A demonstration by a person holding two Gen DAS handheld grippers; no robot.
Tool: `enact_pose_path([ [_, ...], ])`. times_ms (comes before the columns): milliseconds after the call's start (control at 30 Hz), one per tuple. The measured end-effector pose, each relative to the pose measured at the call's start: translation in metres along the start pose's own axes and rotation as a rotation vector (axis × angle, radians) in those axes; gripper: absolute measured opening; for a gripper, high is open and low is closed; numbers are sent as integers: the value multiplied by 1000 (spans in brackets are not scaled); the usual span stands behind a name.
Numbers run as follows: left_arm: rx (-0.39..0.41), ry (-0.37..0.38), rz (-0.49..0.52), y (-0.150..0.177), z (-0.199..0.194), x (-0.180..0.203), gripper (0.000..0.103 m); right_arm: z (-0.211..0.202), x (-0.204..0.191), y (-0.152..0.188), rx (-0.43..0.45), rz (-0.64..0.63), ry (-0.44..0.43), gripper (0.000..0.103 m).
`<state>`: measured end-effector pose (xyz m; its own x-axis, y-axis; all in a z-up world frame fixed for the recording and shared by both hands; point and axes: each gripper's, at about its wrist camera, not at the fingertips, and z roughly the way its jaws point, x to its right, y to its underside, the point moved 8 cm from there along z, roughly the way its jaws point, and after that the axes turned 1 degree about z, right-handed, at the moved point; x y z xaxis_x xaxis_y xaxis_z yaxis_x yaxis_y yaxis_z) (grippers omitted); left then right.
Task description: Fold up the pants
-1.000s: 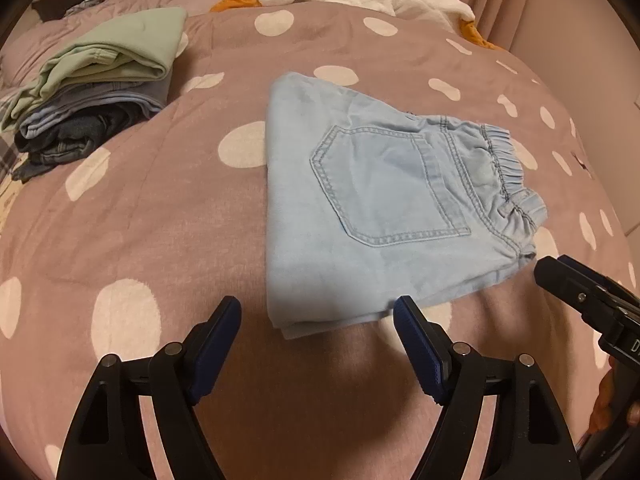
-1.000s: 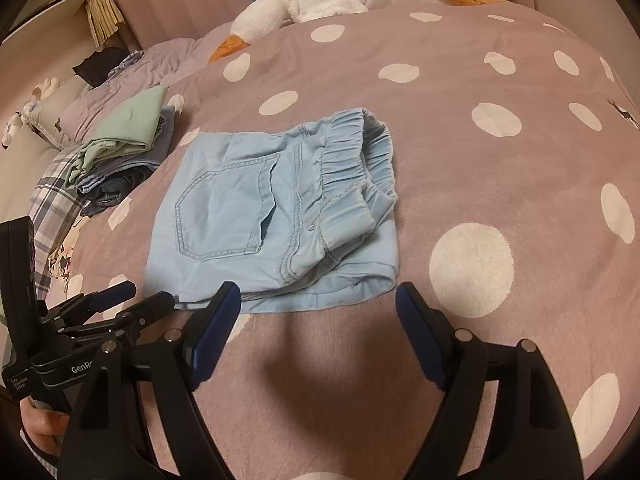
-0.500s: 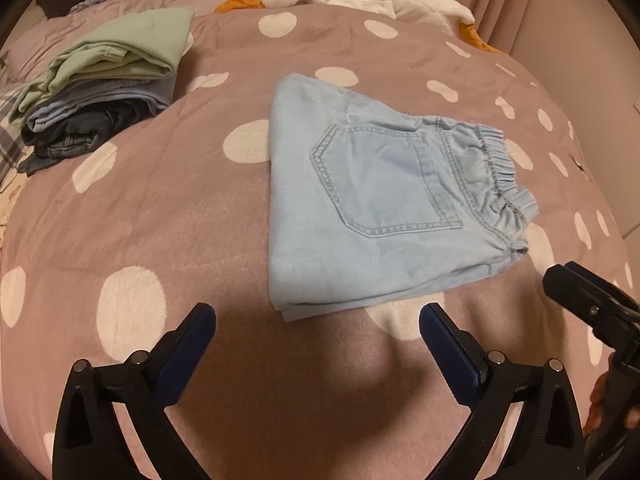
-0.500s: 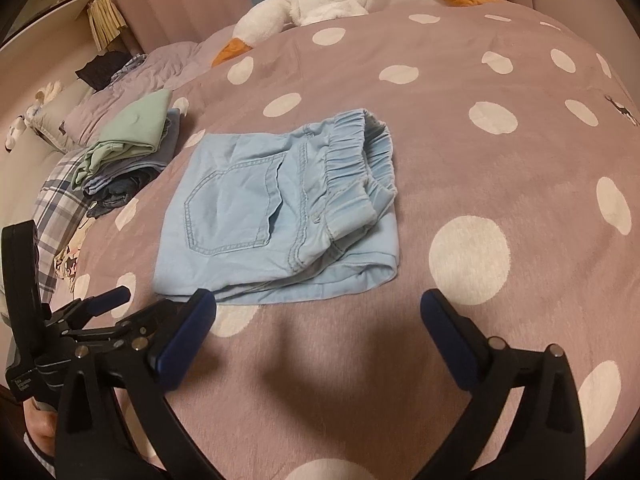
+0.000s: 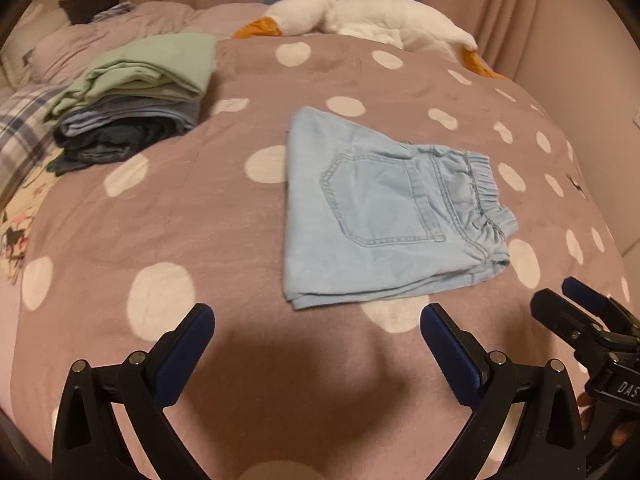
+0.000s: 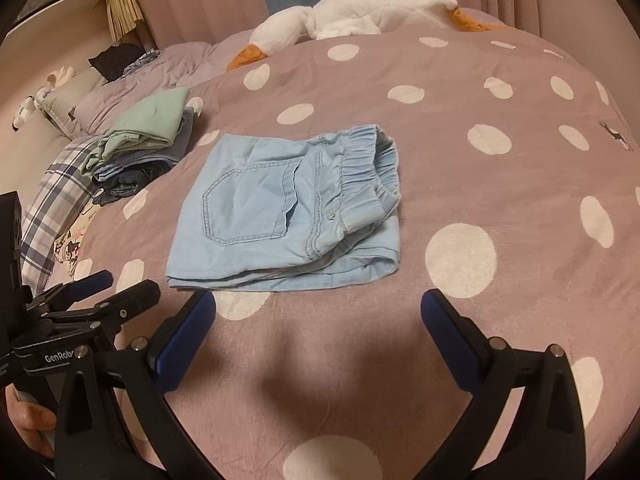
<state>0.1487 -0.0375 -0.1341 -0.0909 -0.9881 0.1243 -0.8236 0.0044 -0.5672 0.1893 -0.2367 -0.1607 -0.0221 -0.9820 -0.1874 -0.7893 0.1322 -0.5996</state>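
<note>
Hovering side by side low over the spotted blanket (image 5: 120,216), the left gripper (image 5: 316,344) and right gripper (image 6: 318,332) gape wide, holding nothing, just short of the folded pants (image 6: 280,216) lying beyond.

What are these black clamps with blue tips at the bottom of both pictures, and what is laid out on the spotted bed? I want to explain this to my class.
No robot here: a person holds a hand-held gripper in each hand. Each has a wide-angle camera looking forward along its two fingers, so one picture comes from the left gripper and the other from the right gripper. Each view also catches the other gripper at its edge. Both sets of jaws stand wide open and hold nothing. On the dotted blanket lie light blue pants, folded into a compact rectangle, back pocket up. Further back to the left sits a pile of folded clothes, and a white plush goose lies at the far end.
</note>
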Motion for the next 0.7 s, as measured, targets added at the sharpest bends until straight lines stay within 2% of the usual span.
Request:
enact_pose_path([
  [467,62,-33,45,10,-51,14,102,-53,-21,0,84,-70,-7,103],
  [700,100,-14,54,14,-74,20,102,-71,-27,1,111,-84,-15,103],
])
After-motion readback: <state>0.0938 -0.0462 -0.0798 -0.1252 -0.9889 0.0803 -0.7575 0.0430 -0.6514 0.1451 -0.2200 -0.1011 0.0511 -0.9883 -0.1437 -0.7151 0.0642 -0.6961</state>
